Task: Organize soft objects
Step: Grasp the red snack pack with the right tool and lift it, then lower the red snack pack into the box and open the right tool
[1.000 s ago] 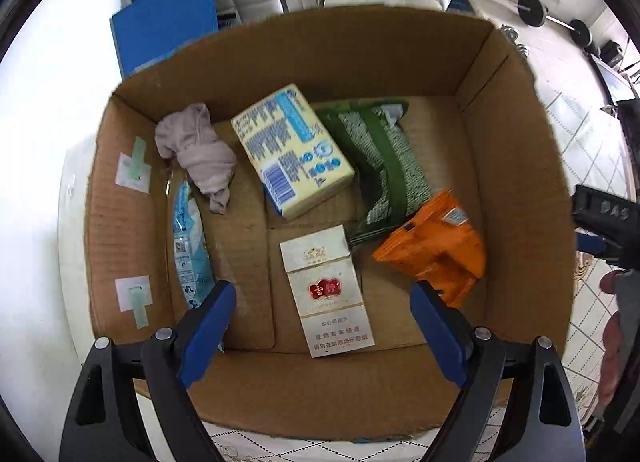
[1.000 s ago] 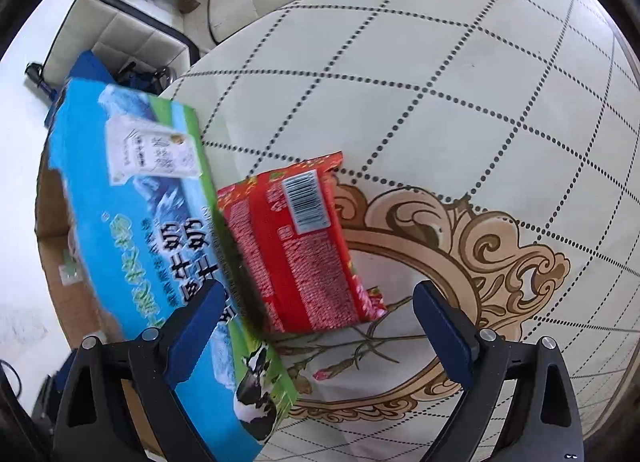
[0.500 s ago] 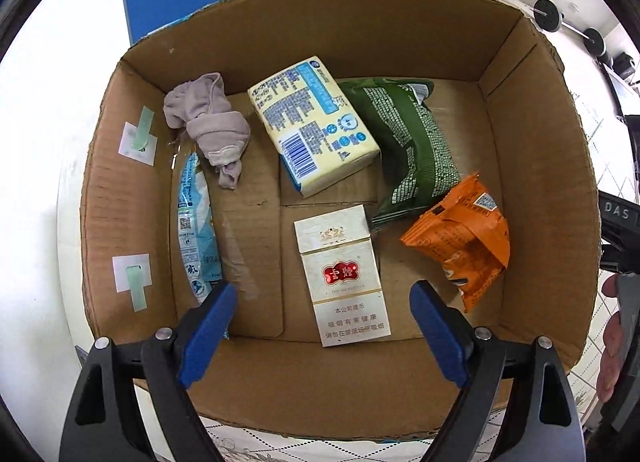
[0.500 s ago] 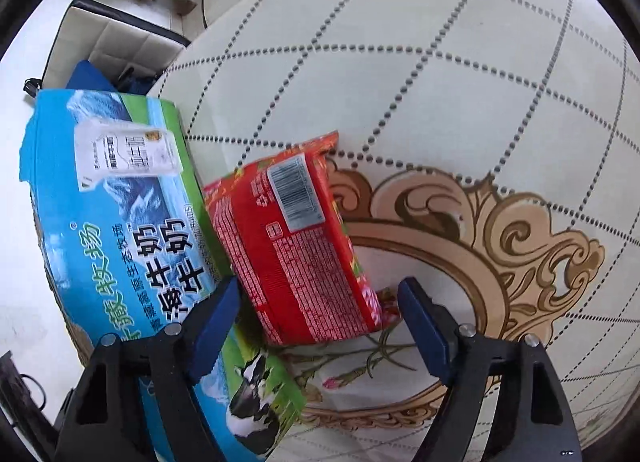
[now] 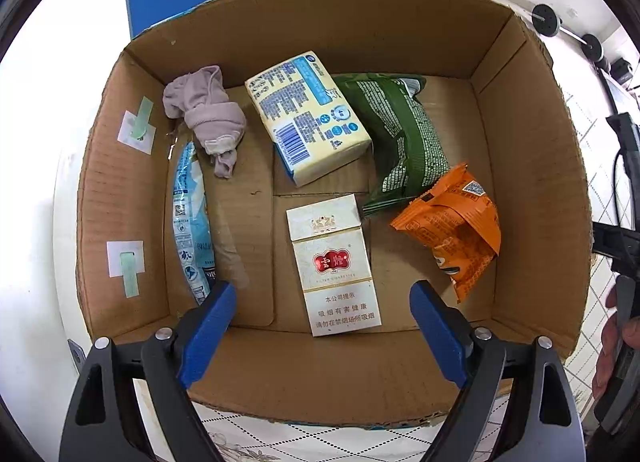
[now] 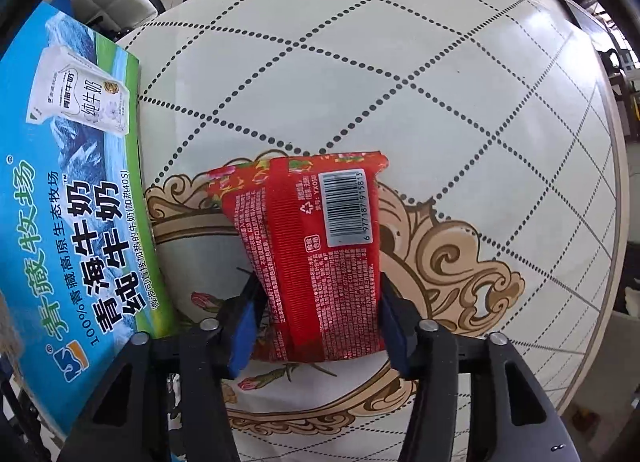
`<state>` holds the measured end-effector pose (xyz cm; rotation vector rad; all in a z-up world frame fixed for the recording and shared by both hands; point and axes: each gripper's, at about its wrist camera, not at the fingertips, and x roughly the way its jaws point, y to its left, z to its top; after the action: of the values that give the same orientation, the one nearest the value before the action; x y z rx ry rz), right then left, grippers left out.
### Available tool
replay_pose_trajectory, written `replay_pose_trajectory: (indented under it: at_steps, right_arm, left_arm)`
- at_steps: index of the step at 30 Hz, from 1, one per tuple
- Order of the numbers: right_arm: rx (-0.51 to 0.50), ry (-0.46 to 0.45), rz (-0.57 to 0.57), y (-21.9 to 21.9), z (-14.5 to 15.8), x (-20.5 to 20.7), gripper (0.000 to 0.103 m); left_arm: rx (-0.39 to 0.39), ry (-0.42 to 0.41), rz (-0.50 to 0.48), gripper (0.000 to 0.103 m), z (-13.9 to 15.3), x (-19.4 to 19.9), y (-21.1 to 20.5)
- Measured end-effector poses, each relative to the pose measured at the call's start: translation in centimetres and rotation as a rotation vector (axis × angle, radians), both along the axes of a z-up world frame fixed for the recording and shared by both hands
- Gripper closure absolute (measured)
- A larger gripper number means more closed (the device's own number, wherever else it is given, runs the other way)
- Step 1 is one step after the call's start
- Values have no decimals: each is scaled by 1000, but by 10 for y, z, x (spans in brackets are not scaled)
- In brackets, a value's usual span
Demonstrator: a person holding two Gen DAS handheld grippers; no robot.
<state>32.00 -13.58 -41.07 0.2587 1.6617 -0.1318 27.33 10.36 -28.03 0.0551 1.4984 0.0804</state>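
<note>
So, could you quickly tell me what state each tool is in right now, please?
Left tool: open, holding nothing, above the cardboard box.
Right tool: closed on the red packet.

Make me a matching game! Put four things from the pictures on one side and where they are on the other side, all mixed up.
Things:
1. red packet
2. crumpled grey cloth
3. orange packet
4. white cigarette pack

Places:
A. near the right wall of the cardboard box
B. far left corner of the box
C. between the right gripper's fingers, over the round table
D. middle front of the box floor, ahead of the open left gripper

Pairs: 1-C, 2-B, 3-A, 4-D
</note>
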Motion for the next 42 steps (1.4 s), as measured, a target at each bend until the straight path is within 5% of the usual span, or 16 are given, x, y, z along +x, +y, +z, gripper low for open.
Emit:
replay_pose_trajectory:
  at_steps: [8,12,16,22,33,38,42]
  right_arm:
    - [101,-190,0,-4,113,-21,54]
    - [154,-252,66,17,172,-22,54]
    - [164,-273,126,68,200,-5,54]
    - [138,-249,160,117,194,28,54]
    - [34,-142,167,144,126,70,53]
    - [21,-143,183,150,122,74,28]
    - [8,-155,216,156,129,68,21]
  left_arm:
    - [-76,-112,1,14,63,-11,4]
    - [-77,-191,-19,14,104,-6,3]
    - [-53,-227,-23,14,117,10,12]
    - [-19,-211,-17,14,95,41,32]
    - [-35,-102,42,14,46,74,64]
    - [-55,-91,73,14,40,78,76]
    - [-68,-86,70,10,41,76,81]
